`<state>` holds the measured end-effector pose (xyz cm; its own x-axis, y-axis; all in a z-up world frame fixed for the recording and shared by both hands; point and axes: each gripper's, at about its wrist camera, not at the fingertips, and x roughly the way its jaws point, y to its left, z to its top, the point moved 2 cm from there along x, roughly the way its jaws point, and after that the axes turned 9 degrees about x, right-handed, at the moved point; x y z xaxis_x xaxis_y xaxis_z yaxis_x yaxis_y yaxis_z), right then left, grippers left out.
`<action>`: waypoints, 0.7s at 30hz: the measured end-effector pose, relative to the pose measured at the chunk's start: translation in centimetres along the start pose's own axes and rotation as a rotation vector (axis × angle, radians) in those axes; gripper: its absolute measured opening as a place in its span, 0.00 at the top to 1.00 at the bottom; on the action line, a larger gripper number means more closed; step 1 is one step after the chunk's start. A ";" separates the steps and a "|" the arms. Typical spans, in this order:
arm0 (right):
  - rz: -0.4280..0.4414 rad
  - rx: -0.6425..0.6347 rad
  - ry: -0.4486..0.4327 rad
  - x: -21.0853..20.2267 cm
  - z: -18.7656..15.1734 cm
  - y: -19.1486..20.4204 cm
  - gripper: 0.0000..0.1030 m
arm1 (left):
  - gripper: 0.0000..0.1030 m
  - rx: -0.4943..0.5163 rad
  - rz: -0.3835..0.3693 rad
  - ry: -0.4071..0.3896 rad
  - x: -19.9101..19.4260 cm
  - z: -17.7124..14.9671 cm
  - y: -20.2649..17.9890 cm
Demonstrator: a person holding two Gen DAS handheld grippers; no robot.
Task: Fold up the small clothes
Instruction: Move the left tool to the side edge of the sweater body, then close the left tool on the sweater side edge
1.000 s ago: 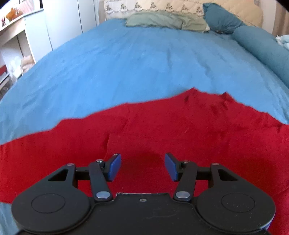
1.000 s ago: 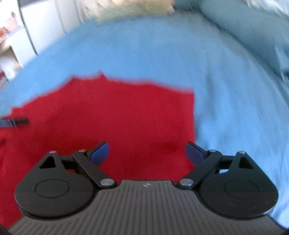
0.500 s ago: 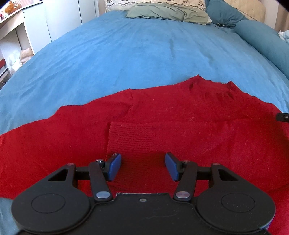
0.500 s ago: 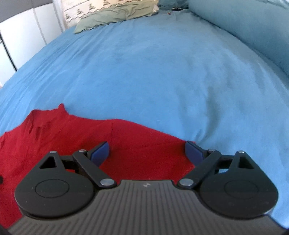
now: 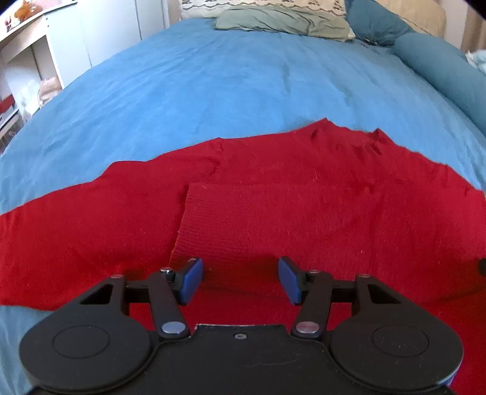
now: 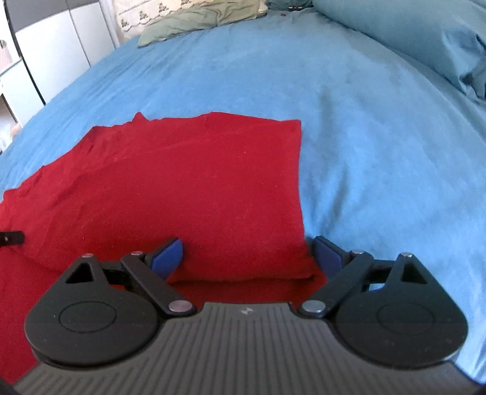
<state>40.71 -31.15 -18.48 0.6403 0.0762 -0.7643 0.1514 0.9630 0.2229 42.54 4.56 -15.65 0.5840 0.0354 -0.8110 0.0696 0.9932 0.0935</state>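
The red knitted sweater (image 5: 303,212) lies spread flat on the blue bedspread (image 5: 212,91), which serves as the landmark here: the garment sits at its near end, far from the green pillow (image 5: 282,22) at the head. Compared with a second ago, a ribbed cuff (image 5: 231,221) now shows plainly across the sweater's body in the left wrist view, so one sleeve has been laid inward over the chest. In the right wrist view the garment's right side now ends in a straight folded edge (image 6: 300,182), where half a second ago only a thin strip of red showed. The left gripper (image 5: 240,281) hangs over the cuff with its blue pads spread apart, grasping nothing; the right gripper (image 6: 249,258) is likewise released, its jaws wide, straddling the near corner of that fold. I judge the first side fold done; the left sleeve, stretched out toward the bedspread's left side, probably comes next.
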 end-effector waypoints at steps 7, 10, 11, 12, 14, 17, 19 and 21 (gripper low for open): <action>0.045 -0.134 -0.096 -7.1 3.1 5.0 0.00 | 0.31 -0.110 0.020 -0.056 -6.3 0.6 3.2; 0.086 -0.165 -0.085 -9.8 4.0 9.1 0.00 | 0.27 -0.158 0.049 -0.072 -9.6 0.7 6.1; 0.109 -0.162 -0.070 -10.4 4.2 10.5 0.00 | 0.19 -0.175 0.060 -0.077 -10.6 0.6 7.2; 0.137 -0.157 -0.046 -10.7 4.3 12.1 0.00 | 0.12 -0.196 0.075 -0.079 -11.4 0.4 8.7; 0.181 -0.153 0.006 -10.2 3.9 15.1 0.00 | 0.00 -0.248 0.115 -0.088 -12.8 -0.2 11.7; 0.210 -0.148 0.050 -8.8 2.7 19.8 0.00 | 0.00 -0.322 0.152 -0.074 -13.5 -1.7 16.1; 0.227 -0.143 0.077 -7.7 1.4 22.7 0.00 | 0.00 -0.380 0.182 -0.051 -13.2 -3.1 19.4; 0.236 -0.139 0.096 -6.7 0.1 25.3 0.00 | 0.00 -0.431 0.207 -0.035 -12.7 -4.5 22.5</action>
<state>40.36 -7.32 -7.63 0.5705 0.3197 -0.7565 -0.1020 0.9416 0.3210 33.02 26.95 -5.86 0.5779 0.2411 -0.7797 -0.3882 0.9216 -0.0028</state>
